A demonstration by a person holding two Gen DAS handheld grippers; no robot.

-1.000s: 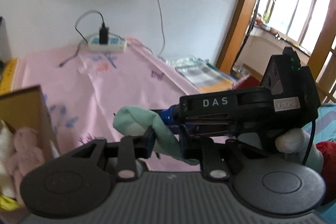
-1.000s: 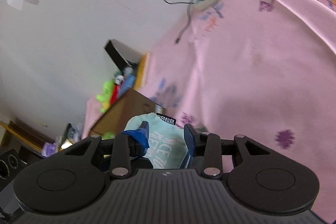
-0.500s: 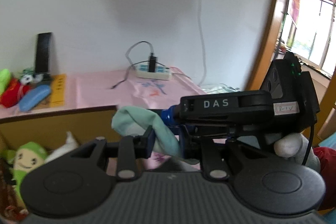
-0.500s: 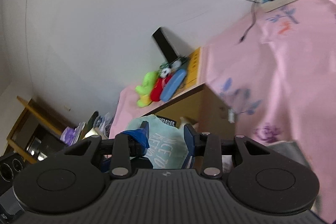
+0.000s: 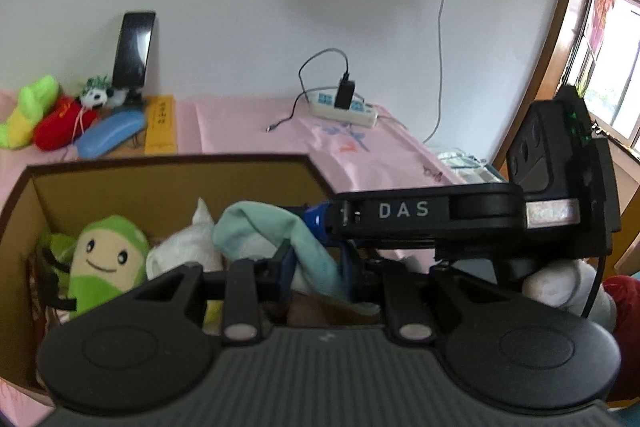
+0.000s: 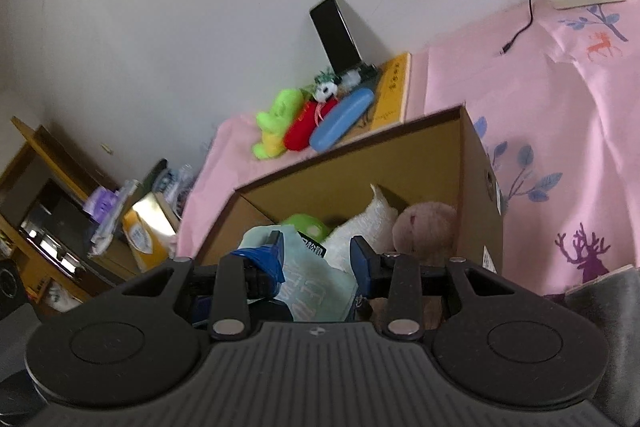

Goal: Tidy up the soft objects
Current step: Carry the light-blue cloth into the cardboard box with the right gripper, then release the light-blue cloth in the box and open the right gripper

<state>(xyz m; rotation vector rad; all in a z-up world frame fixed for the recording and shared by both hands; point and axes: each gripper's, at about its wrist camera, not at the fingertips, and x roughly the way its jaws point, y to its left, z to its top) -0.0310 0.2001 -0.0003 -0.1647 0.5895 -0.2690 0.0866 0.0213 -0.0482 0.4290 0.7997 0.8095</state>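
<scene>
Both grippers hold one mint-green cloth (image 5: 276, 231) above an open cardboard box (image 5: 168, 183). My left gripper (image 5: 314, 267) is shut on the cloth's bunched end. My right gripper (image 6: 316, 259) is shut on its printed part (image 6: 316, 287); it also shows in the left wrist view (image 5: 320, 223), reaching in from the right. The box (image 6: 360, 167) holds a green smiling plush (image 5: 106, 259), a white plush (image 5: 188, 247) and a pink plush (image 6: 424, 227).
The box stands on a pink cloth-covered surface (image 5: 248, 127). Behind it by the wall lie a lime plush (image 5: 28, 111), a red plush (image 5: 60, 123), a blue case (image 5: 110, 133), a phone (image 5: 134, 51) and a power strip (image 5: 344, 107). A window (image 5: 608, 67) is at right.
Both grippers have carried the cloth leftward from over the pink surface until it hangs over the open box. The grips on the cloth are unchanged.
</scene>
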